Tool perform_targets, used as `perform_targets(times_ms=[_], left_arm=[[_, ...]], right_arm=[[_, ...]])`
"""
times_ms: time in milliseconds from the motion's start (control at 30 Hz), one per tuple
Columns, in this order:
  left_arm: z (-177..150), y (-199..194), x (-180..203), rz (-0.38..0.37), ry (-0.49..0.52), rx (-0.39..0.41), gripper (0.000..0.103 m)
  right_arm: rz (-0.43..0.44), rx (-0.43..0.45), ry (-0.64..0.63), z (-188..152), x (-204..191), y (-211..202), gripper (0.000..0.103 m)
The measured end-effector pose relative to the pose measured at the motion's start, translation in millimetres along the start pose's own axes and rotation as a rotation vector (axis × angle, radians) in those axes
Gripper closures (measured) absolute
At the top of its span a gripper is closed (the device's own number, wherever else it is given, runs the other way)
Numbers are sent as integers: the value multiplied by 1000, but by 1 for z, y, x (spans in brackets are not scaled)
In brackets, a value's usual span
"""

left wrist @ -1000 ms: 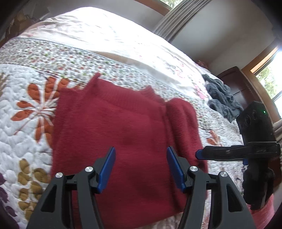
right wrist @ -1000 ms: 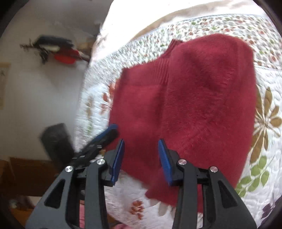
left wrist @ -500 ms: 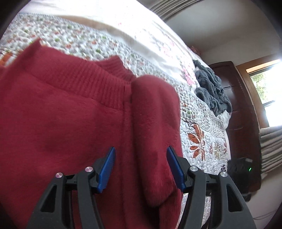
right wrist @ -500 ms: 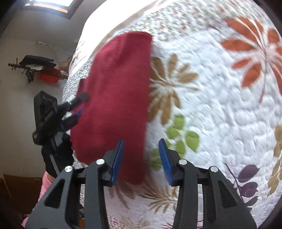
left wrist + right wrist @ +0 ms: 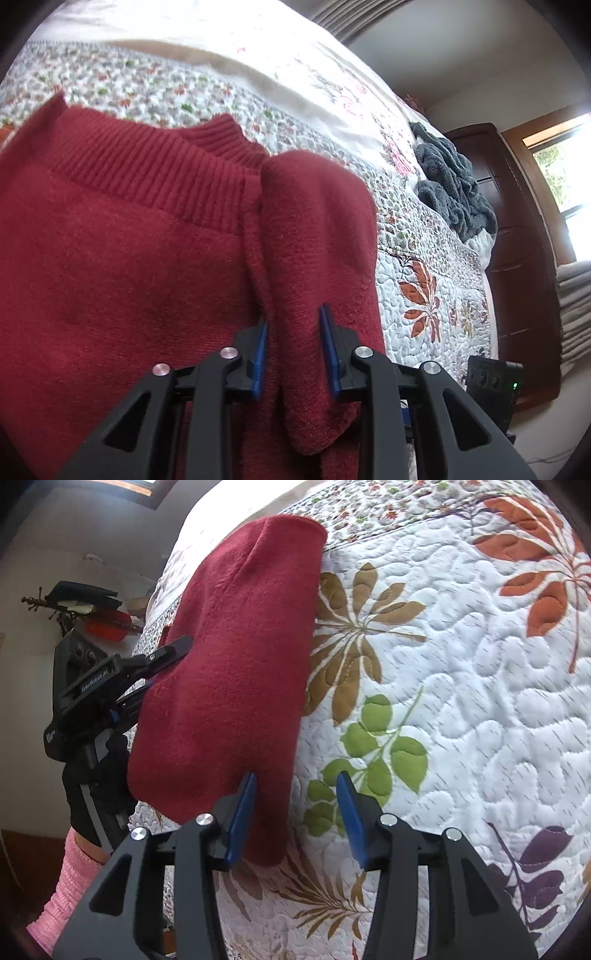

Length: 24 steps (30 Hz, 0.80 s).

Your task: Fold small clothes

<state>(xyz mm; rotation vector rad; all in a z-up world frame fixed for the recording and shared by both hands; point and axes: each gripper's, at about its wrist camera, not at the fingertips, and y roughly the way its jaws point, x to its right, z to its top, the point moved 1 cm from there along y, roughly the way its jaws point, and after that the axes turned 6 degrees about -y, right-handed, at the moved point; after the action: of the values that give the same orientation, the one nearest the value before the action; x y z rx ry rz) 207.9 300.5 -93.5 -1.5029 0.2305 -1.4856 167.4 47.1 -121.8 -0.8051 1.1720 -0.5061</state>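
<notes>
Red knit sweater (image 5: 122,258), ribbed hem, sleeve folded over, floral quilt (image 5: 461,672)

The red sweater (image 5: 129,258) is a fuzzy, matt knit, ribbed along its hem band and finer on the folded sleeve (image 5: 317,236). The quilt (image 5: 461,686) on the bed is stitched, puffy cotton with a printed leaf pattern, dull in finish. The left gripper (image 5: 291,347) is matt black plastic with smooth blue pads (image 5: 260,350) and shiny metal rivets. A grey towel (image 5: 454,184) looks plush and shaggy; the cabinet (image 5: 517,229) is dark polished wood.
</notes>
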Motion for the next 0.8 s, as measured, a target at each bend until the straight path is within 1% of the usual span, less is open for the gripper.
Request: perform_targets(times_ms=[67, 133, 167, 200, 233, 333, 433, 467, 500, 567, 667, 700, 733, 800], left_arm=[[1, 6, -3, -9, -18, -19, 64], [0, 9, -5, -10, -20, -22, 64], [-1, 9, -3, -10, -15, -15, 68], [-2, 9, -1, -10, -12, -9, 79], [-3, 7, 0, -14, -10, -3, 84], [-7, -1, 9, -34, -13, 36, 86], [-9, -20, 20, -76, 5, 98, 87], [-9, -30, 22, -111, 2, 122, 88], [-8, -39, 23, -128, 1, 140, 88], [-6, -54, 24, -141, 10, 168, 88], [1, -79, 13, -134, 21, 204, 88], [6, -98, 3, -127, 22, 237, 88], [6, -98, 3, -127, 22, 237, 88], [12, -119, -13, -103, 26, 273, 88]], right_arm=[[0, -1, -7, 0, -6, 5, 58], [3, 1, -4, 0, -9, 8, 58], [4, 0, -3, 1, -9, 9, 58], [5, 0, 0, 2, -10, 11, 58], [5, 0, 2, 2, -10, 13, 58], [8, 5, 6, 3, -9, 10, 58], [20, 16, 10, -1, -4, 1, 58], [26, 19, 10, -1, -1, -3, 58], [34, 25, 8, -2, 0, -6, 57], [51, 39, 0, -1, -2, -12, 57], [55, 53, -30, 1, -12, -17, 57], [57, 55, -39, 2, -15, -17, 57], [63, 55, -49, 3, -19, -17, 57], [74, 52, -66, 5, -27, -14, 57]])
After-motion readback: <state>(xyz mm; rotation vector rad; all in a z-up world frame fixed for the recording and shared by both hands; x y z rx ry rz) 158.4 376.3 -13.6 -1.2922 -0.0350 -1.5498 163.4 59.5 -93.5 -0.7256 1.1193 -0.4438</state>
